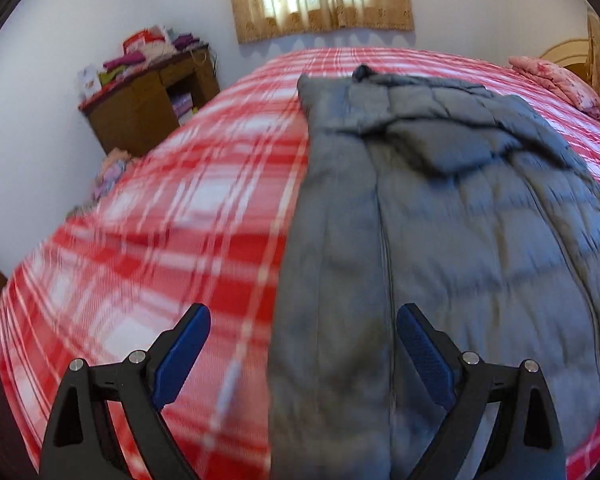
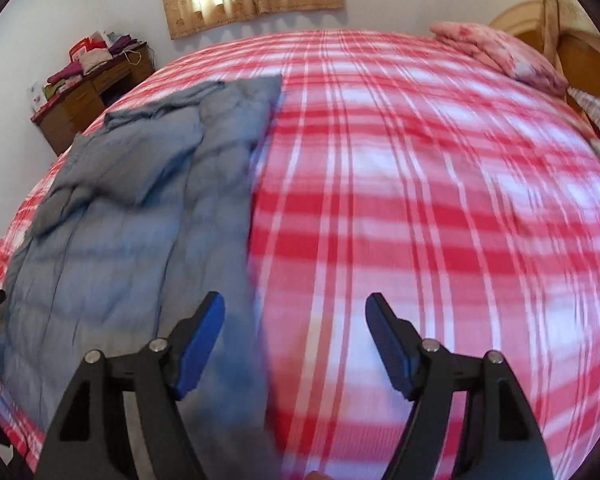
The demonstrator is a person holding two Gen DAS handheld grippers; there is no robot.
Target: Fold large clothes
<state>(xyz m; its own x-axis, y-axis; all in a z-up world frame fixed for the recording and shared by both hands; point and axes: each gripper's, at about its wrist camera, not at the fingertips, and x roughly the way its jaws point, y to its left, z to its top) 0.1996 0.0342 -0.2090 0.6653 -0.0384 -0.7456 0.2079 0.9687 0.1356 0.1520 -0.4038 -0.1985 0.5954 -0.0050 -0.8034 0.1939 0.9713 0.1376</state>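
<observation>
Grey padded coat (image 1: 440,220) lay lengthwise, partly folded, along bed's (image 1: 160,220) near edge. Both claws, left (image 1: 303,354) and right (image 2: 295,344), open, empty, above it. Slippery puffy layers likely to spring apart.

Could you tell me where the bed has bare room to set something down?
Bare bedspread runs between the gray jacket and the pink pillow; another strip lies between jacket and wooden desk. The desk top is crowded with clothes.
</observation>
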